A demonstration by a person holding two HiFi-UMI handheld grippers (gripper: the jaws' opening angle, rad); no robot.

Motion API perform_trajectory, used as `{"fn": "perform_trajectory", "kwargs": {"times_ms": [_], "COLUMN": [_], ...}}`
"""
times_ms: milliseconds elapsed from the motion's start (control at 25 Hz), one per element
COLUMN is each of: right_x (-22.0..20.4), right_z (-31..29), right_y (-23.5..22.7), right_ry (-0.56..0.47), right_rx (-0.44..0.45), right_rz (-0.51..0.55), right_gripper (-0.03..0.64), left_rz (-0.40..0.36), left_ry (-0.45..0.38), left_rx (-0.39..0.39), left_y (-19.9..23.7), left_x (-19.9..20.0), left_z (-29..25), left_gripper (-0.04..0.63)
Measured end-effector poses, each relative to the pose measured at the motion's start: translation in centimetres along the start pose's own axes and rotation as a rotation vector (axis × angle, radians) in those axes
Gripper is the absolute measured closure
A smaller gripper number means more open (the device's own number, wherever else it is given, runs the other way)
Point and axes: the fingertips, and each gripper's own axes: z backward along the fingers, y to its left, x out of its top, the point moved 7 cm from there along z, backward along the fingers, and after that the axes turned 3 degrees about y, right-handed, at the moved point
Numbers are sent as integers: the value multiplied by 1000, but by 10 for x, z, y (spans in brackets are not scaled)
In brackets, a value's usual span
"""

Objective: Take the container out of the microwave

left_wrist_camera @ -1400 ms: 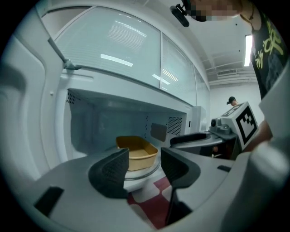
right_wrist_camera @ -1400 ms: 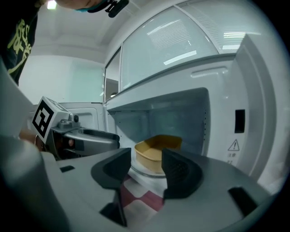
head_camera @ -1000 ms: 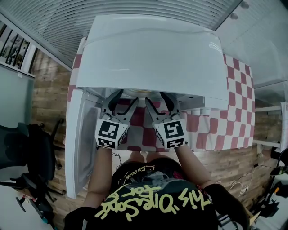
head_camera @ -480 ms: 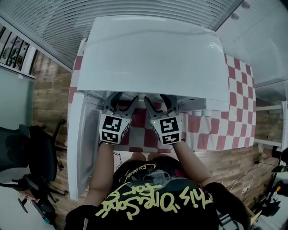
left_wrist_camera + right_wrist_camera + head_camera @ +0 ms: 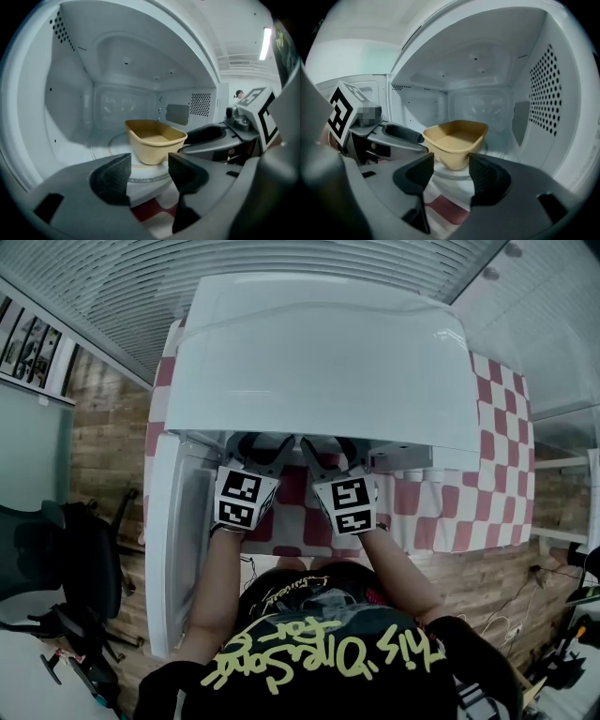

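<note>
Both grippers have pushed further into the open microwave [image 5: 319,371] since a second ago, and in the head view their jaw tips now lie under its top edge. Side by side at the cavity mouth, the left gripper [image 5: 149,169] and right gripper [image 5: 447,171] are spread apart, with nothing held. The tan container [image 5: 155,140] sits on the turntable [image 5: 107,144] inside, just ahead of both and untouched.

Wood-plank floor [image 5: 101,442], red-and-white checked tablecloth [image 5: 495,460], black office chair [image 5: 58,554] at the left.
</note>
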Motion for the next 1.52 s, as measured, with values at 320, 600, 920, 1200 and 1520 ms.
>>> {"fn": "perform_trajectory", "kwargs": {"times_ms": [320, 600, 920, 1200, 1520], "right_x": [-2, 0, -1, 3, 3], "right_z": [-5, -9, -4, 3, 16], "right_y": [-1, -2, -5, -1, 5], "right_ry": [13, 25, 7, -22, -35], "right_rx": [-10, -3, -21, -14, 10], "right_rz": [11, 19, -17, -5, 6], "right_gripper": [396, 399, 399, 399, 399], "left_rz": [-36, -61, -38, 8, 11], "left_ry": [13, 13, 4, -24, -30], "left_rx": [-21, 15, 24, 66, 97], "left_y": [-5, -7, -13, -18, -30], "left_x": [7, 7, 9, 12, 12], "left_z": [-6, -6, 0, 11, 23], "left_gripper": [359, 362, 411, 423, 423]}}
